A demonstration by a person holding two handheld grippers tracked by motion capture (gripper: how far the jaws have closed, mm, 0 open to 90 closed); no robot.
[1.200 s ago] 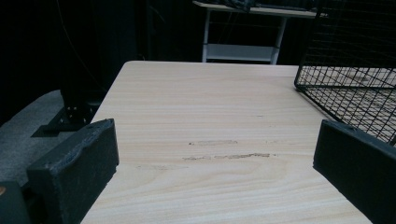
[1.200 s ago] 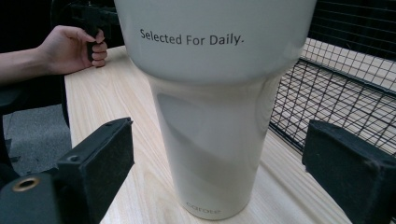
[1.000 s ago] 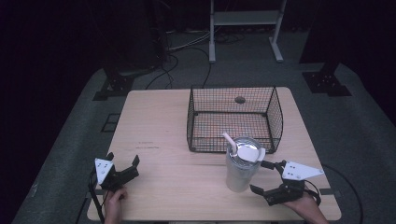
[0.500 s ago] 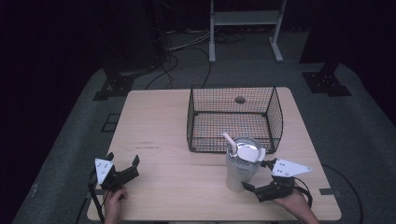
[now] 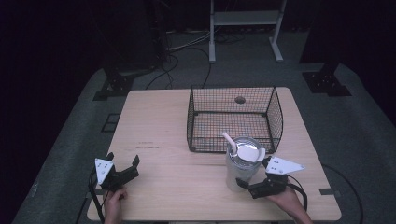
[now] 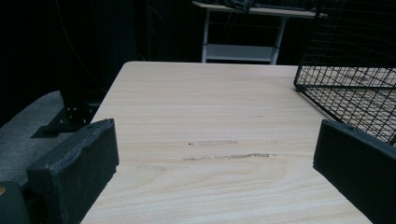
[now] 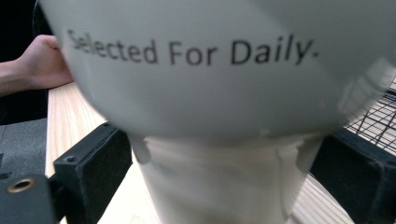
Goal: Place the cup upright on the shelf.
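Observation:
A pale grey tumbler [image 5: 242, 164] with a lid and a white straw stands upright on the wooden table [image 5: 159, 126], just in front of the wire basket. My right gripper [image 5: 252, 174] is open at the tumbler's right side, one jaw on each side of its lower part. In the right gripper view the tumbler [image 7: 219, 93] is very close, printed "Selected For Daily.", and its narrow base sits between the jaws of the right gripper [image 7: 224, 179]. Whether the jaws touch it is unclear. My left gripper [image 5: 123, 160] rests open at the table's front left with nothing in it, as the left gripper [image 6: 215, 158] shows.
A black wire basket [image 5: 275, 116] stands at the back right of the table; its corner [image 6: 350, 79] lies ahead and right of the left gripper. A white metal stand [image 5: 243, 18] is on the floor behind. The other hand [image 7: 42, 65] appears beyond the tumbler.
My right gripper has moved left to the tumbler, and its jaws now straddle the lower part. The left gripper and the tumbler have stayed put.

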